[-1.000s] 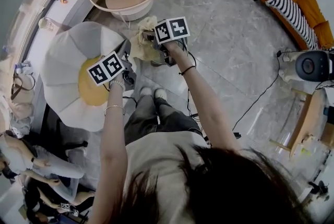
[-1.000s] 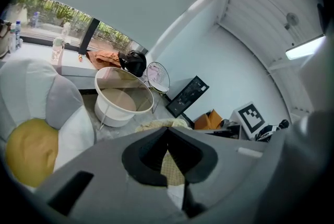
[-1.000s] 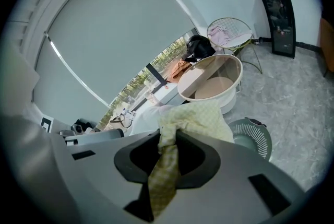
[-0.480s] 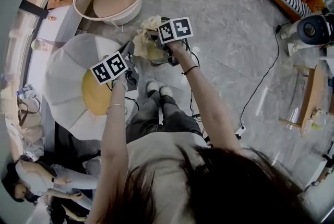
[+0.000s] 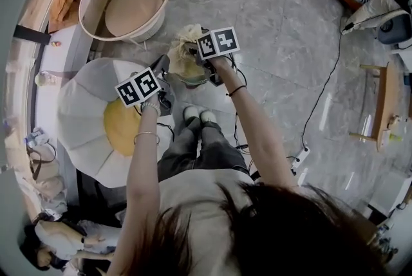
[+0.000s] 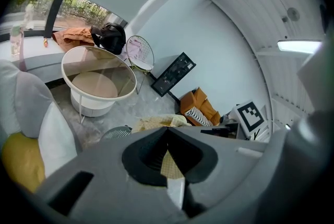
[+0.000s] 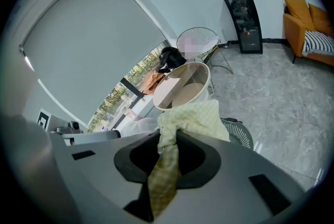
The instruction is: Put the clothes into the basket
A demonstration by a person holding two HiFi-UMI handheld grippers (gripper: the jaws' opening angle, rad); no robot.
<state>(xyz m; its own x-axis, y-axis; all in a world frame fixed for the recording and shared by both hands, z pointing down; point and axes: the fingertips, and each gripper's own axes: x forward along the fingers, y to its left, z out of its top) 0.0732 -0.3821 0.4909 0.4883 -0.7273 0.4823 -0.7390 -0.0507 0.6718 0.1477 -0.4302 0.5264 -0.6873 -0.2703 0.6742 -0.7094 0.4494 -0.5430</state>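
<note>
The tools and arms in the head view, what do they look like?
The left tool and right tool are grey, each carrying a white cube with black square markers. Arms are unsleeved below a light short-sleeved top. The left wrist wears a thin bangle, the right a dark band.

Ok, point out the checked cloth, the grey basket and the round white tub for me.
checked cloth (image 7: 197,117), right gripper view, on its bunched upper fold.
grey basket (image 7: 237,131), right gripper view, on its slatted rim.
round white tub (image 5: 132,9), head view, on its bare wooden floor.
</note>
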